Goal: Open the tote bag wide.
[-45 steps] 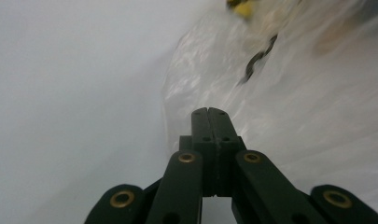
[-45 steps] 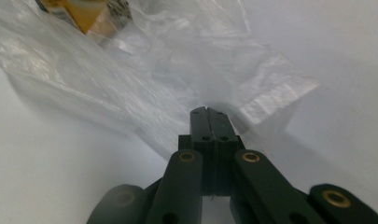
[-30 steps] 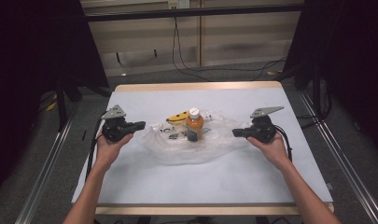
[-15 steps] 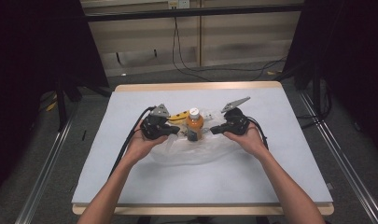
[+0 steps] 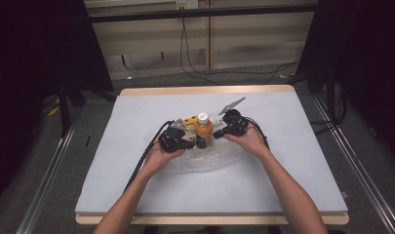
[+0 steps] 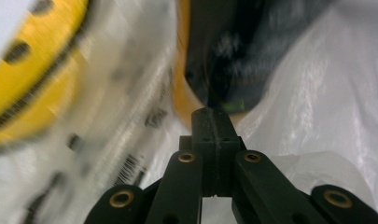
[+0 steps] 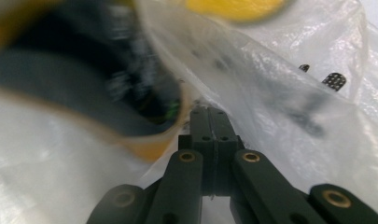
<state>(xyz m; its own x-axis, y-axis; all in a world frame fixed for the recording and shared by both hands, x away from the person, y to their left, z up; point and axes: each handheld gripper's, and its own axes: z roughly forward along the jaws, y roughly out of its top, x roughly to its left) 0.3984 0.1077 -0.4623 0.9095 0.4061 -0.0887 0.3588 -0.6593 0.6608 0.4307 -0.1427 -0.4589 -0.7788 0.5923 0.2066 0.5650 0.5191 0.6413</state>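
Where the clear plastic bag (image 5: pixel 195 158) lies crumpled at the middle of the white table (image 5: pixel 136 195), an orange bottle (image 5: pixel 203 131) with a white cap stands upright within its folds. Just behind the bottle, a yellow item with black dots (image 5: pixel 187 120) lies partly under the film; whether it sits inside the bag cannot be told. Left gripper (image 5: pixel 194 143) meets the bottle's base from the left, jaws clenched together with nothing between them, tip against the plastic in the left gripper view. Right gripper (image 5: pixel 218 132) presses in from the right, jaws likewise clenched and empty, beside the bottle's dark label (image 7: pixel 107 93).
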